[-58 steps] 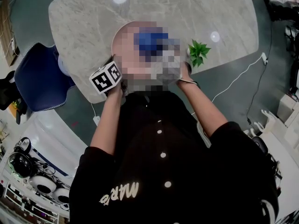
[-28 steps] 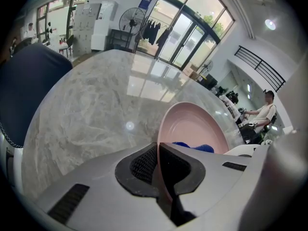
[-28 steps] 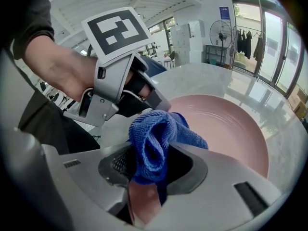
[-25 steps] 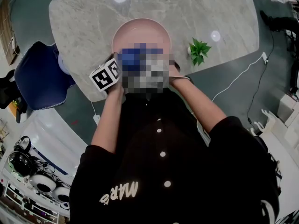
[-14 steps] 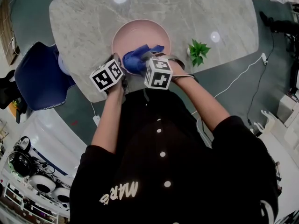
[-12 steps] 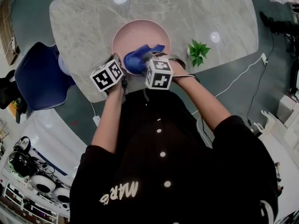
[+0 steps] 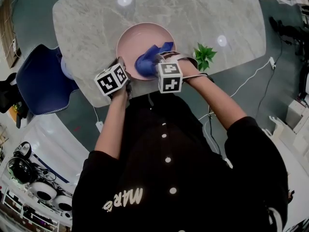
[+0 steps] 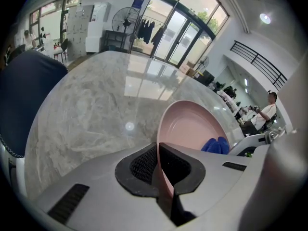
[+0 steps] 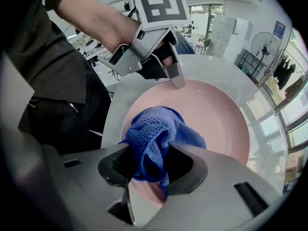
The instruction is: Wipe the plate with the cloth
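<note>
Since half a second ago my right gripper [image 9: 149, 150] has slid the cloth [image 7: 148, 62] a little toward the right of the head view, along the near part of the plate [image 7: 137, 37], and its marker cube has rolled. My left gripper [image 8: 158, 163] has kept its place.

Wiping is well under way, I judge. The left jaws are pinched nearly together on the plate's near-left rim and steady it on the bench [image 7: 91, 18]. The right jaws are clamped on the cloth, which bulges out ahead of them and presses on the plate's inner face at lower centre of the right gripper view.

The plate sits at upper centre of the head view, face up, and being round it has no long axis. The cloth is a bunched wad. Its long axis runs from lower left to upper right in the head view, with a loose tail pointing toward the plant [image 7: 203, 56].

Next I would keep the rim hold firm and sweep the wad across the far half, which looks bare, pressing lightly enough that the plate does not skid.
</note>
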Available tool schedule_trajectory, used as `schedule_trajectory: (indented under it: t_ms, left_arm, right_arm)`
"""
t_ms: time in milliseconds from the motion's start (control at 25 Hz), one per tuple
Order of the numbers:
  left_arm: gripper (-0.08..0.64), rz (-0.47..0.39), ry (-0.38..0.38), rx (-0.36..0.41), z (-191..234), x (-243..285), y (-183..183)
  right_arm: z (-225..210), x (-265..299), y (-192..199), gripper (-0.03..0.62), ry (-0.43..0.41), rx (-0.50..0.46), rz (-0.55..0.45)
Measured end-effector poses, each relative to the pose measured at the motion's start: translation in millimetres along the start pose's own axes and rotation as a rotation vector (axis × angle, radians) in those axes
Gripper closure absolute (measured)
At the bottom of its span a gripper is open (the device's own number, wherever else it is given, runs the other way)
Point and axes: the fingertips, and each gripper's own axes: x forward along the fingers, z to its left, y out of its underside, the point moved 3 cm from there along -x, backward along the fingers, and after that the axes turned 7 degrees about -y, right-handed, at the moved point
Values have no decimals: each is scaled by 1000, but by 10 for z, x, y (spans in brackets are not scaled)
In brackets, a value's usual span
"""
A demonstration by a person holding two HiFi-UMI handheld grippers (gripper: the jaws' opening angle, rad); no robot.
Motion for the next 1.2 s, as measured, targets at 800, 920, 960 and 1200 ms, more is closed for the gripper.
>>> schedule_trajectory:
  t_ms: [800,920,960,1200]
  left_arm:
    - [531,15,17,45,-9,0,-6]
    - [531,15,17,48,-9,4,-8]
    - [531,14,17,48,-10,7,-9]
    - [531,26,29,50,-9,9,-14]
  right_arm:
    - [-222,-127,233,440,116,126,85]
    - [-253,-133,267,440,136,162,82]
    - [-260,-134,275,440,141,171,80]
    - [-256,-153,259,440,172,211,39]
